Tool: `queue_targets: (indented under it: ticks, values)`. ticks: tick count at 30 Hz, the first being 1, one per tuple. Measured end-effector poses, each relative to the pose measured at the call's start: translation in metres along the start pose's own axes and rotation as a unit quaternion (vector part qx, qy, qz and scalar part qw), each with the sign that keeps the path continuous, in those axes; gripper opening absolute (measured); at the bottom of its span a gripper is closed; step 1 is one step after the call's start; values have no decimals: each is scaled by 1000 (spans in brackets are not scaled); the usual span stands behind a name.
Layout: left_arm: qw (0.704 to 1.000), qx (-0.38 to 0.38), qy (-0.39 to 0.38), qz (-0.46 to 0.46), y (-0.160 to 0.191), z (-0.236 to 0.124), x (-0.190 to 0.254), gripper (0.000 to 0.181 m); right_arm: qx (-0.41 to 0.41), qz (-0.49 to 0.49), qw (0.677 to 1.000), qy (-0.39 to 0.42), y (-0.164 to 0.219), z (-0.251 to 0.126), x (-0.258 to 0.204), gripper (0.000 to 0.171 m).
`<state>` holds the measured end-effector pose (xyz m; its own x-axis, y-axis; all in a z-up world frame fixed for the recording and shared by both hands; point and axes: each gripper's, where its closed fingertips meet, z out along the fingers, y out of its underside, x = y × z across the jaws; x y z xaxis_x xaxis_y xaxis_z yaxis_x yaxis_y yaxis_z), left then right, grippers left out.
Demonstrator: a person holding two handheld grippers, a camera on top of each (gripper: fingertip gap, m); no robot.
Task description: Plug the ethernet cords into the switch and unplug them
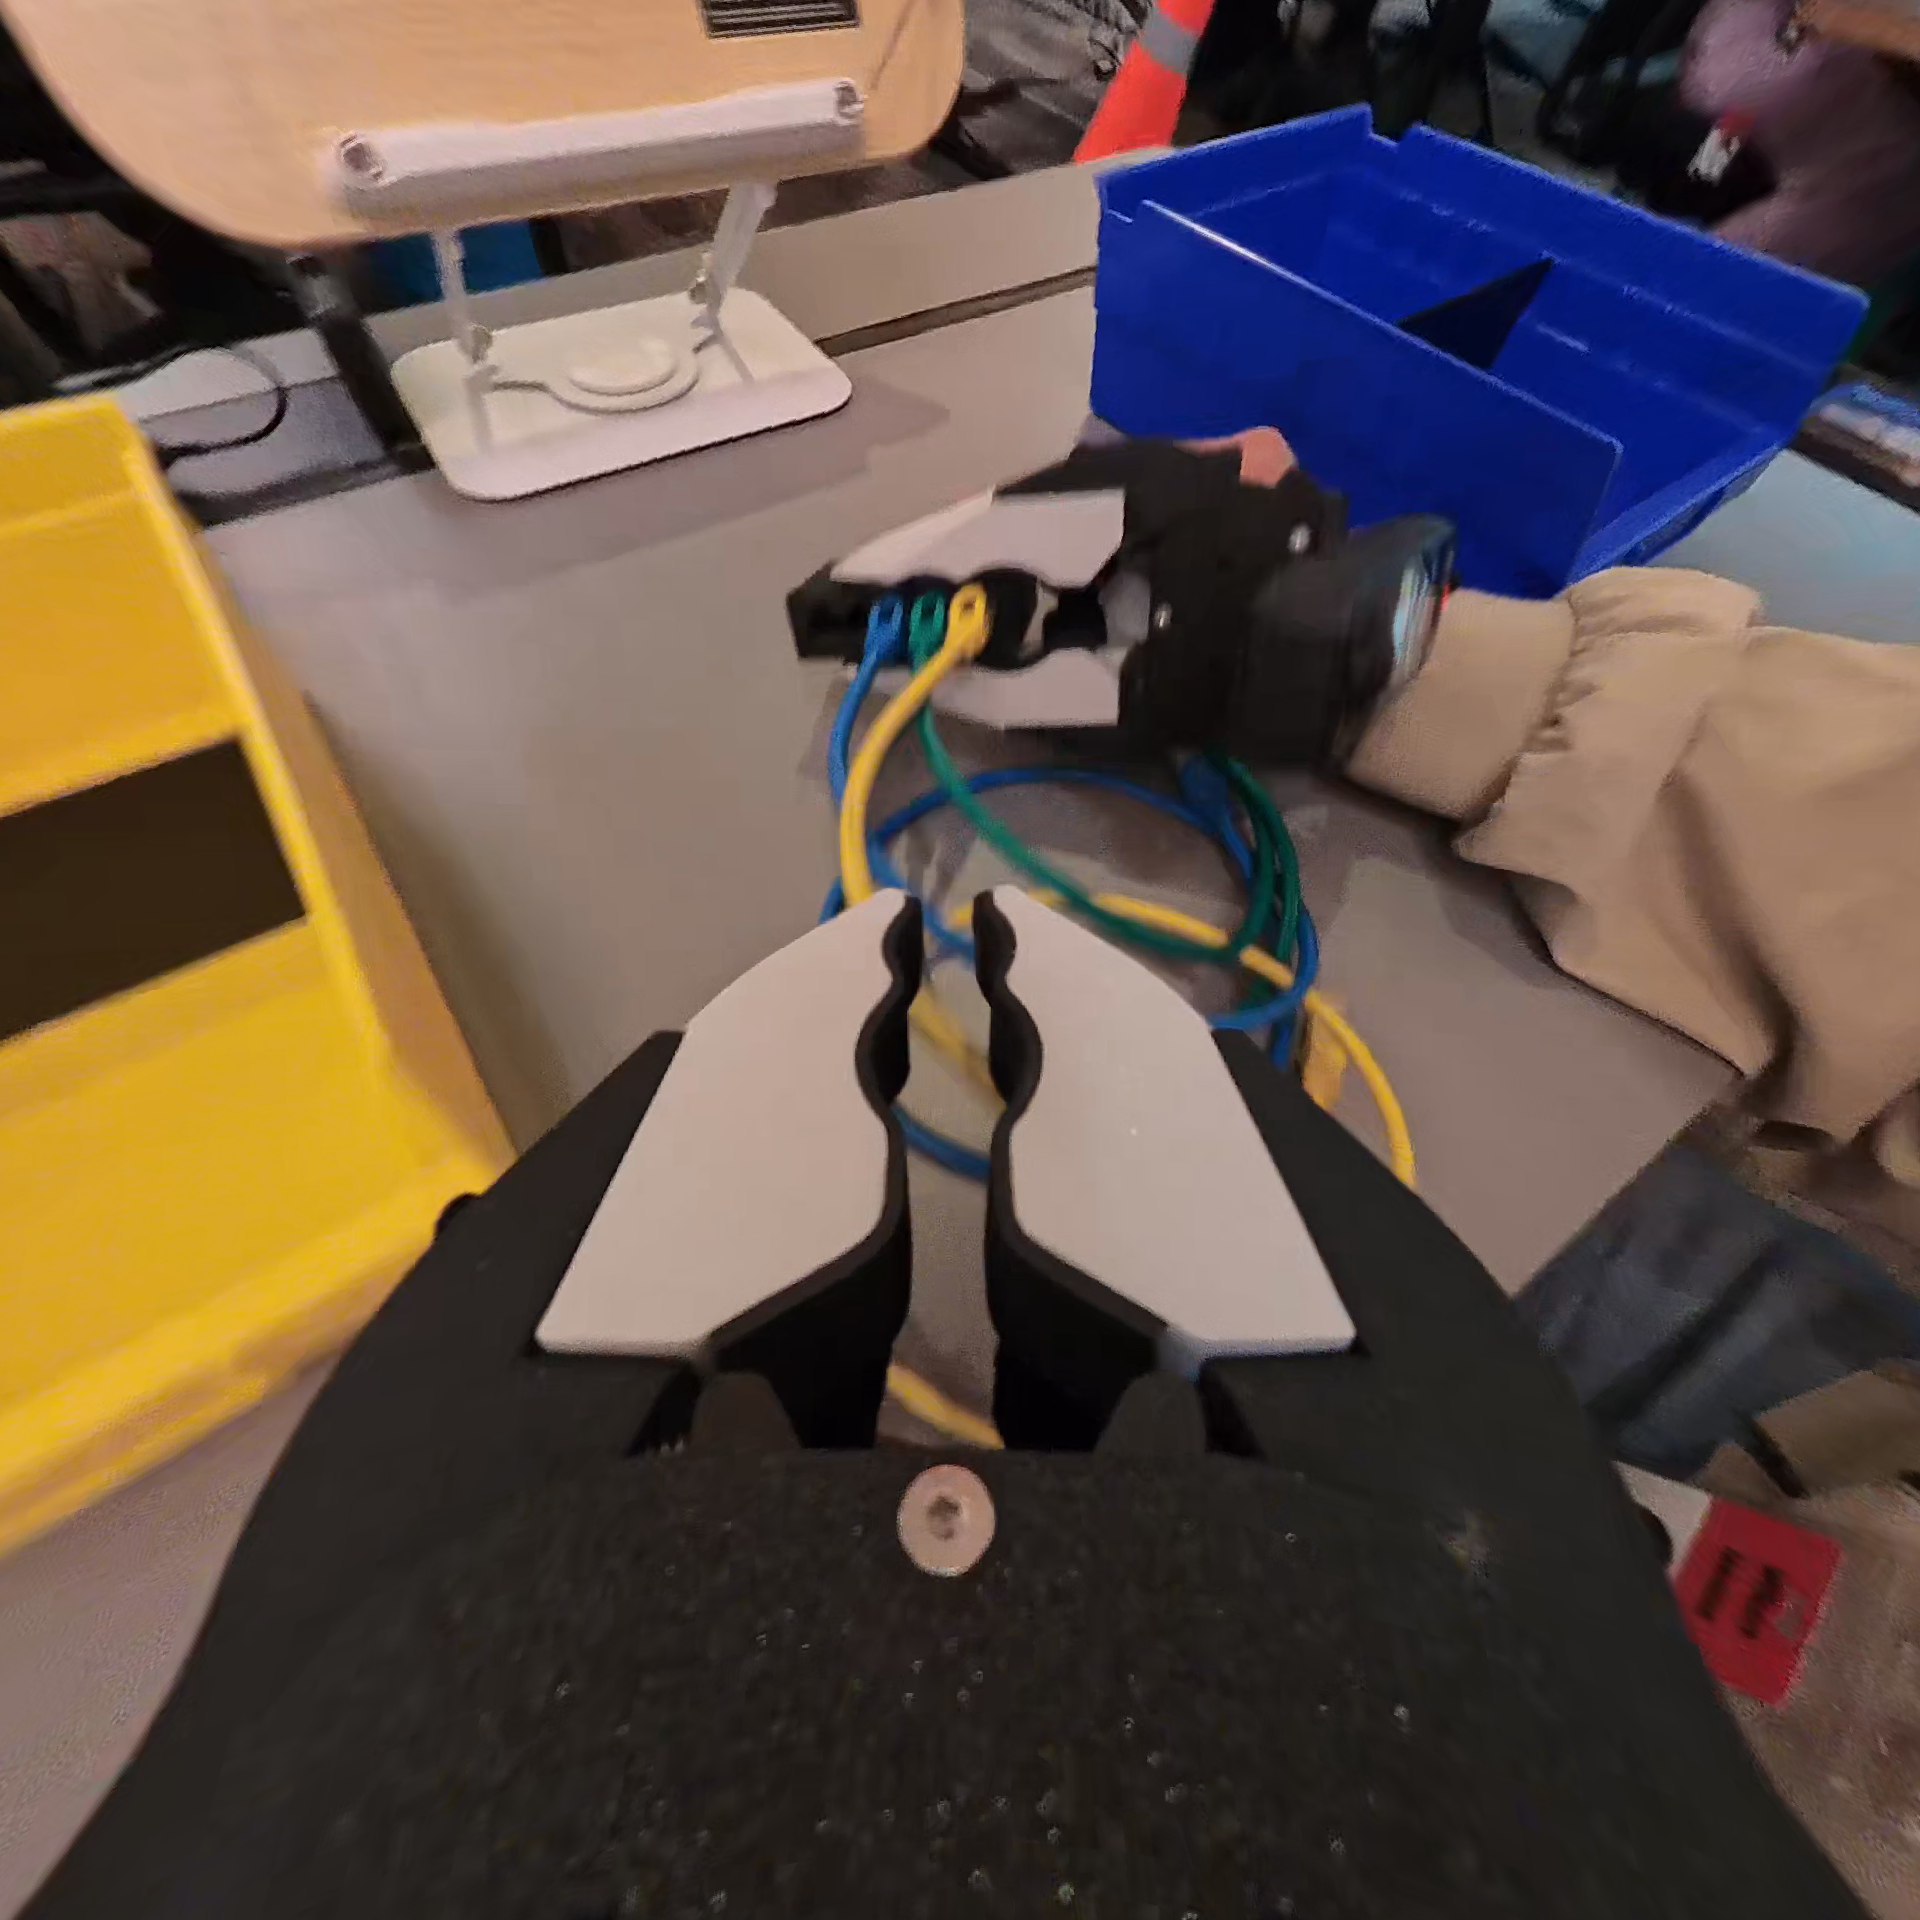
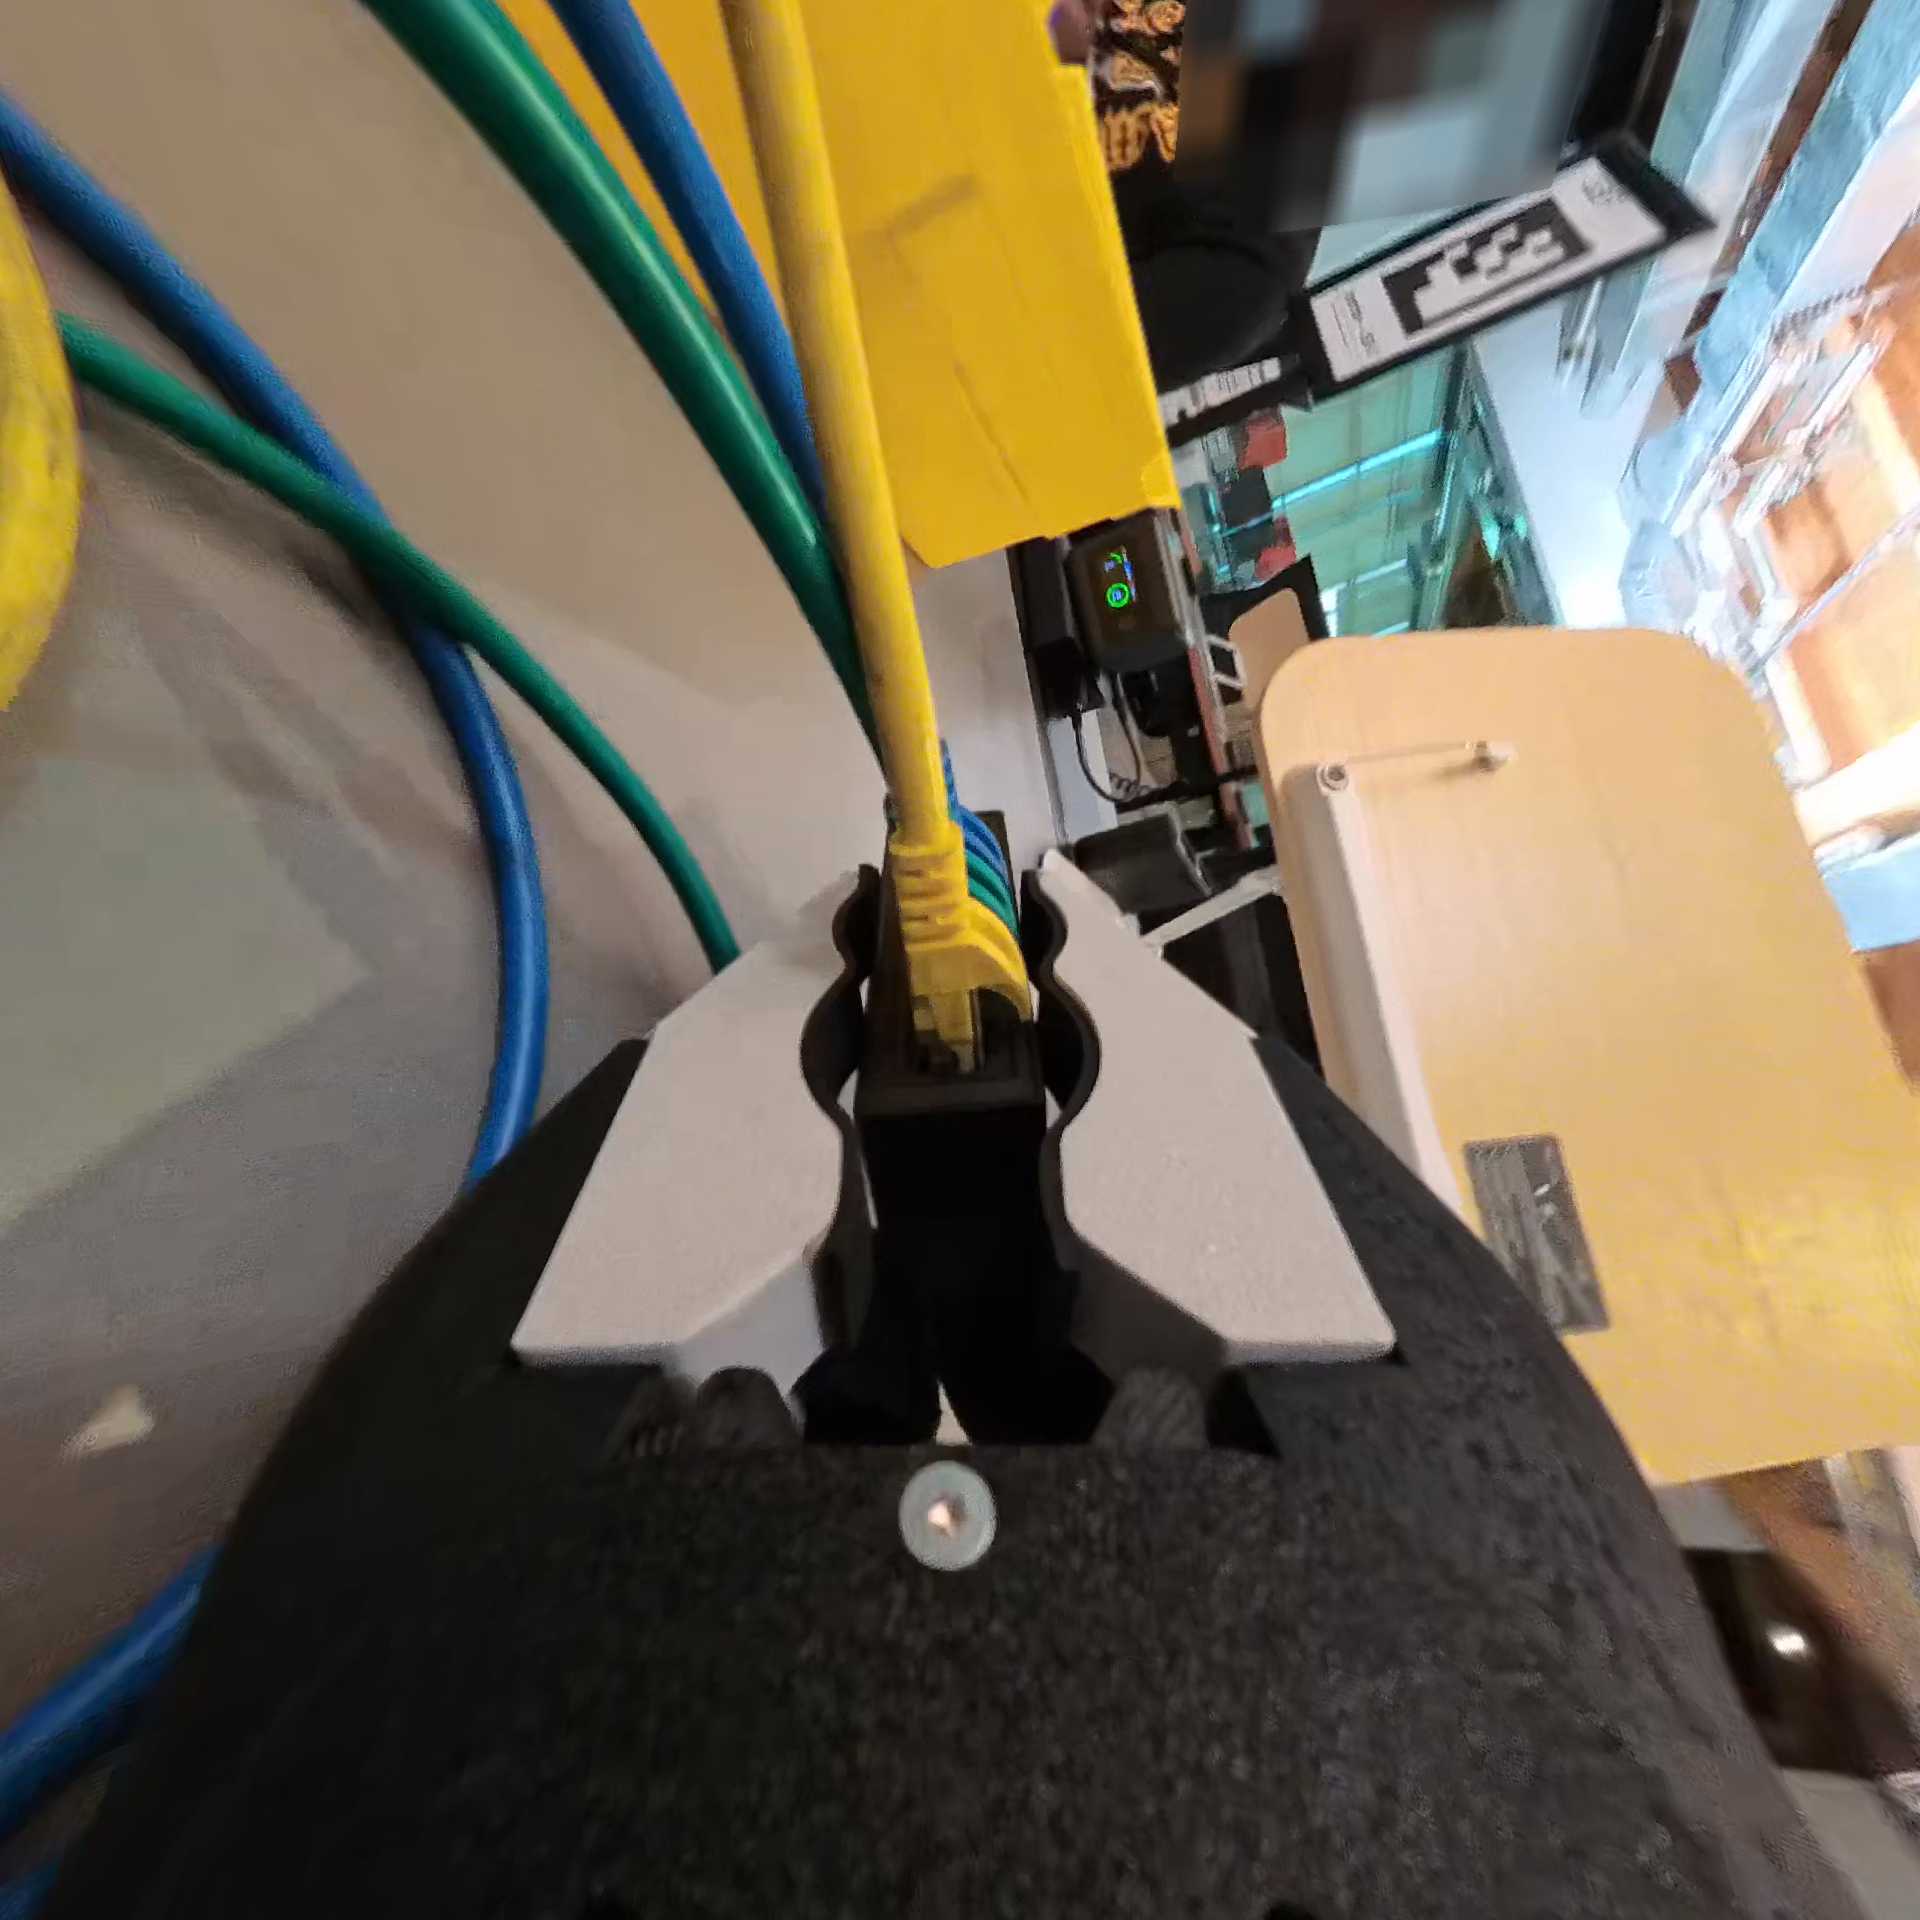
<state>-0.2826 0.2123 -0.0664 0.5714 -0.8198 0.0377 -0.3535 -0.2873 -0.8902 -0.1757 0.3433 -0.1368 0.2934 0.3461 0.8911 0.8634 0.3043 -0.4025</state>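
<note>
In the right wrist view the small black plastic switch (image 2: 951, 1143) is hidden on both flanks by grey finger pads (image 2: 727, 1143), and the green (image 2: 992, 894) and blue (image 2: 977, 831) plugs sit mostly behind the yellow plug (image 2: 935, 914). The yellow plastic bin (image 1: 156, 935) is cut by the left wrist view's edge.

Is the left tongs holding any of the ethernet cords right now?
No, the left tongs hang nearly shut with nothing between them, above the coiled cords on the table.

Left gripper (image 1: 948, 914): jaws nearly closed, narrow gap, nothing between. Right gripper (image 2: 948, 883): jaws clamped on switch (image 2: 951, 1143).
</note>
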Motion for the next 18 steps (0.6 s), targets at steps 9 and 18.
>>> queue_targets:
  ticks: [9, 18]
  values:
    - [992, 69, -47, -96, 77, -55, -31, 8, -14, 289, 957, 1, 2, -28, 84, 27]
    - [994, 19, 17, -108, 91, -41, -9, 11, -65, 429, 899, 55, 25, -128, 252, 27]
